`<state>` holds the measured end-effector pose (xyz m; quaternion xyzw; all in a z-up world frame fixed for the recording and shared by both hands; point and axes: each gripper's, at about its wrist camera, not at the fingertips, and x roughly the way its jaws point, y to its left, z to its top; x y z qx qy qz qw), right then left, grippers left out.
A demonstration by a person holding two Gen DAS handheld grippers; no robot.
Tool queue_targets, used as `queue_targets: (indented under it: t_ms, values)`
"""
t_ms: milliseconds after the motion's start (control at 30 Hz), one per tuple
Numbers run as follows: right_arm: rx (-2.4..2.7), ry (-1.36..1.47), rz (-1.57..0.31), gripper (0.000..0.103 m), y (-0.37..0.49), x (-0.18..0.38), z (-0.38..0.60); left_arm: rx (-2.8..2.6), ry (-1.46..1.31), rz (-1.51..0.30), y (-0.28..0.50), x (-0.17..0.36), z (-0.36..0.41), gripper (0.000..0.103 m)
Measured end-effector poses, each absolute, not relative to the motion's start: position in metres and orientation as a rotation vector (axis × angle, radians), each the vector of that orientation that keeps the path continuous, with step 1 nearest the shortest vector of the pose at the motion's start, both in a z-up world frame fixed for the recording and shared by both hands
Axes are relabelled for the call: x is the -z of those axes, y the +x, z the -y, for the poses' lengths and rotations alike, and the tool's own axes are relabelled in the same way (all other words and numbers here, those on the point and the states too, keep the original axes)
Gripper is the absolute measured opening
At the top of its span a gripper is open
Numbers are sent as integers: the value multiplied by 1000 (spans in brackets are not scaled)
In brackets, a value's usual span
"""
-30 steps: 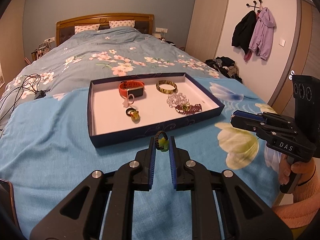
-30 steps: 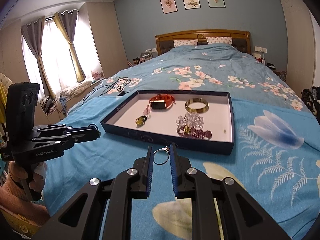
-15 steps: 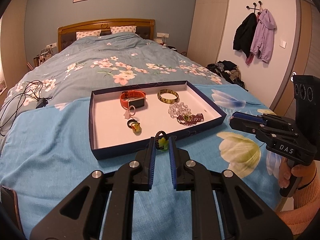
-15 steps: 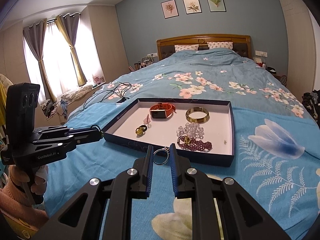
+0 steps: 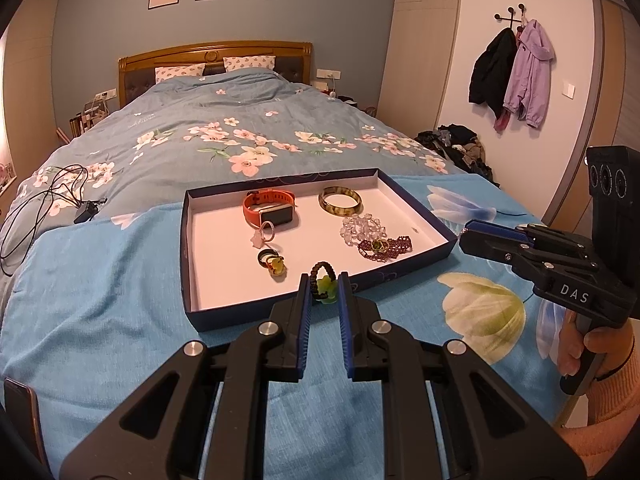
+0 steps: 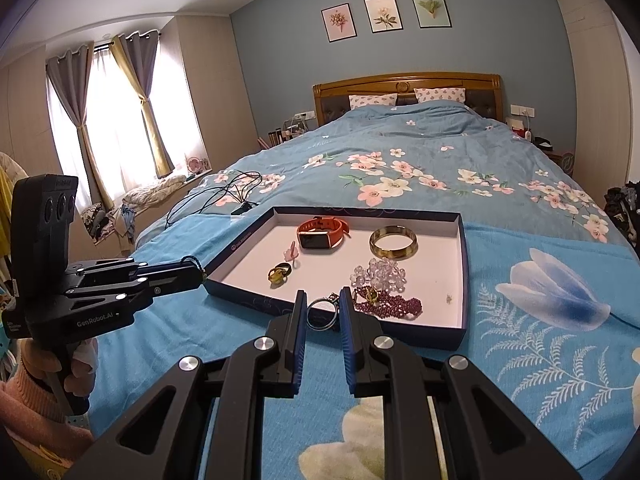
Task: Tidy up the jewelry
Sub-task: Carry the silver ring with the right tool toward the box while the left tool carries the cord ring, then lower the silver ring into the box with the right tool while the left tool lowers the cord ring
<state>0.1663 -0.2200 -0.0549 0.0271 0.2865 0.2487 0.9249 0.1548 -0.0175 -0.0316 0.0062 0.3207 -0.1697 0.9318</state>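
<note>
A dark blue tray (image 5: 188, 256) with a white floor lies on the bed and holds an orange watch (image 5: 269, 209), a green bangle (image 5: 340, 201), clear beads (image 5: 362, 229), a purple bead bracelet (image 5: 384, 246), a pink ring and a dark ring with a yellow stone (image 5: 271, 261). My left gripper (image 5: 324, 286) is shut on a dark braided ring with a green flower (image 5: 325, 282), held above the tray's near rim. My right gripper (image 6: 323, 310) is shut on a thin silver ring (image 6: 322, 314), held above the tray's (image 6: 464, 264) near rim.
The bed has a blue floral cover. Black cables and a charger (image 5: 86, 212) lie left of the tray. A phone edge (image 5: 20, 412) shows at the lower left. Coats (image 5: 512, 76) hang on the right wall; clothes lie on the floor.
Both grippers have risen and moved forward toward the tray, each still holding its ring. The items in the tray have not moved.
</note>
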Motion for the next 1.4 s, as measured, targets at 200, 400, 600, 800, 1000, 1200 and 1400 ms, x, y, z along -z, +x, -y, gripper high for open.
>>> queue_targets:
  t_ms: [200, 400, 600, 800, 1000, 1200, 1400]
  values:
    - [-509, 55, -582, 14, 170, 54, 219, 346, 11, -654, 160, 30, 18, 13]
    - [-507, 54, -577, 14, 174, 53, 219, 345, 10, -649, 163, 28, 17, 13]
    - [-505, 51, -574, 14, 177, 52, 218, 340, 8, -640, 166, 26, 17, 13]
    - [-503, 53, -573, 14, 180, 52, 217, 336, 9, -632, 167, 24, 18, 13]
    - [-504, 53, -572, 14, 181, 52, 218, 332, 11, -628, 167, 23, 20, 13]
    - [-504, 50, -571, 14, 182, 51, 217, 332, 15, -625, 168, 22, 20, 13]
    - [-506, 52, -571, 14, 187, 51, 217, 332, 15, -621, 171, 20, 21, 13]
